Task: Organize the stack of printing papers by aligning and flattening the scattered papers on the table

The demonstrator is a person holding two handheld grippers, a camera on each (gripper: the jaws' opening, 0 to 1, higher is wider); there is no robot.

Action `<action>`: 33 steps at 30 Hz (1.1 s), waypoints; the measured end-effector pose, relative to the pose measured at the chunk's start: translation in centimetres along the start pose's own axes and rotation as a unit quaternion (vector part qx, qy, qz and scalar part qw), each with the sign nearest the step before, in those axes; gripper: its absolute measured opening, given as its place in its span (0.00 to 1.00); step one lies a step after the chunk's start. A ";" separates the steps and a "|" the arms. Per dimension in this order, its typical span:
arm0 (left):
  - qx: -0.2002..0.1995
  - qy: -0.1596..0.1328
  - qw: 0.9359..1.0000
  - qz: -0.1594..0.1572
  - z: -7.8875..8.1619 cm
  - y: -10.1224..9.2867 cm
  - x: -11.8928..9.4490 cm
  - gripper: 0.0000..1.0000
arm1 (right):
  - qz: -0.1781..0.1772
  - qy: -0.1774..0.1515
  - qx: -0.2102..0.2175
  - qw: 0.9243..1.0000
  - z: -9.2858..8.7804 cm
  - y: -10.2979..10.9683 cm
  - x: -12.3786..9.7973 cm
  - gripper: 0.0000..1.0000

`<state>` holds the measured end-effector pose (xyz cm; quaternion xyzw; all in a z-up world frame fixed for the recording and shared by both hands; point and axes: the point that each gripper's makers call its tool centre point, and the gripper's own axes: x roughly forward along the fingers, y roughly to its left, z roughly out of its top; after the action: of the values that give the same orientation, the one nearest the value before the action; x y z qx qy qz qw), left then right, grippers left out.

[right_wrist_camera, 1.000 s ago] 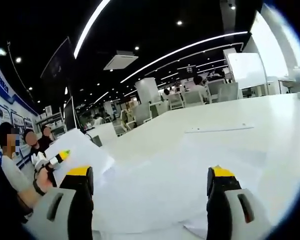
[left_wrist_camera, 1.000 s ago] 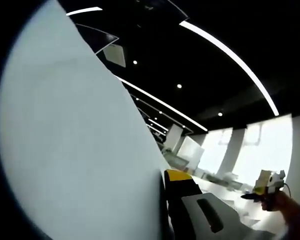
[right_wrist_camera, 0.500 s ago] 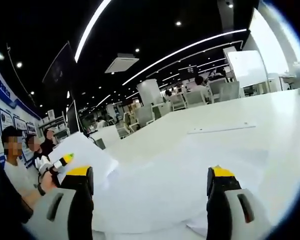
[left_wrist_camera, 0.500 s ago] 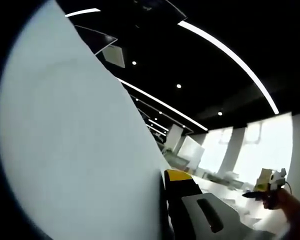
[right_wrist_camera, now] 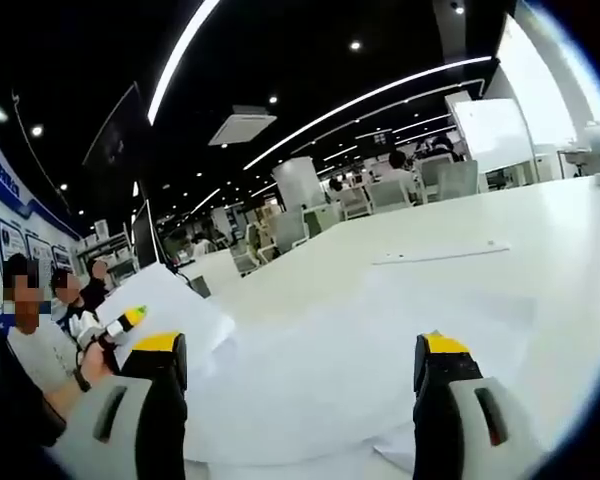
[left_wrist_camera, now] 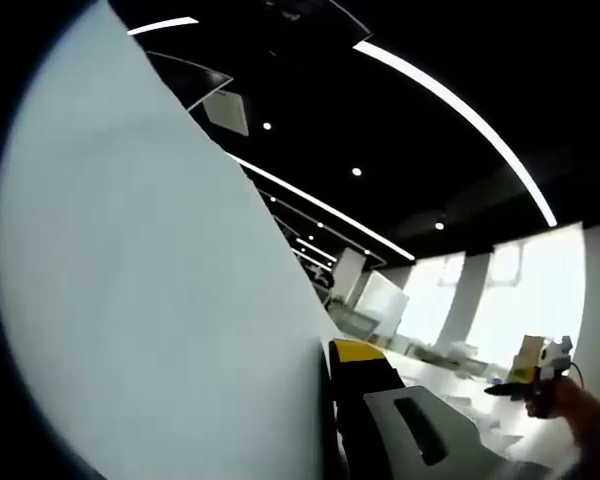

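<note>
In the left gripper view, a large white sheet of paper is seen held up on edge directly against the inner face of the yellow-tipped jaw of the left gripper. The sheet appears to be pinched (the other jaw is hidden behind it, so the grip cannot be fully confirmed). Off to the right of that jaw, the right gripper is seen held in a hand.

In the right gripper view, the right gripper is held wide open with nothing between its yellow-tipped jaws. Loose white papers are spread flat on the white table just ahead of and between the jaws. To the left of the left-hand jaw, the left gripper is seen with the lifted sheet.
</note>
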<state>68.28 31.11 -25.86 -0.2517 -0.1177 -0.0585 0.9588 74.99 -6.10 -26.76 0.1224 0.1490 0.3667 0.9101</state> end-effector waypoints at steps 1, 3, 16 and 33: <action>0.000 0.000 1.000 0.000 0.0 0.0 0.0 0.09 | -0.001 0.001 -0.001 1.000 0.0 0.0 0.0 0.89; 0.000 0.000 1.000 0.000 0.0 0.0 0.0 0.09 | -0.003 0.001 -0.002 1.000 0.0 -0.1 0.0 0.89; -0.001 0.000 1.000 -0.001 0.1 0.1 0.0 0.09 | -0.034 0.007 -0.031 0.999 -0.2 -1.4 0.0 0.89; -0.008 0.000 1.000 0.000 0.0 0.2 0.0 0.09 | -0.048 0.019 -0.042 0.998 -0.6 -2.3 -0.3 0.89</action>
<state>68.35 31.30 -25.94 -0.2598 -0.1173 -0.0592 0.9567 76.02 -7.79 -28.01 0.0701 0.1562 0.3310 0.9280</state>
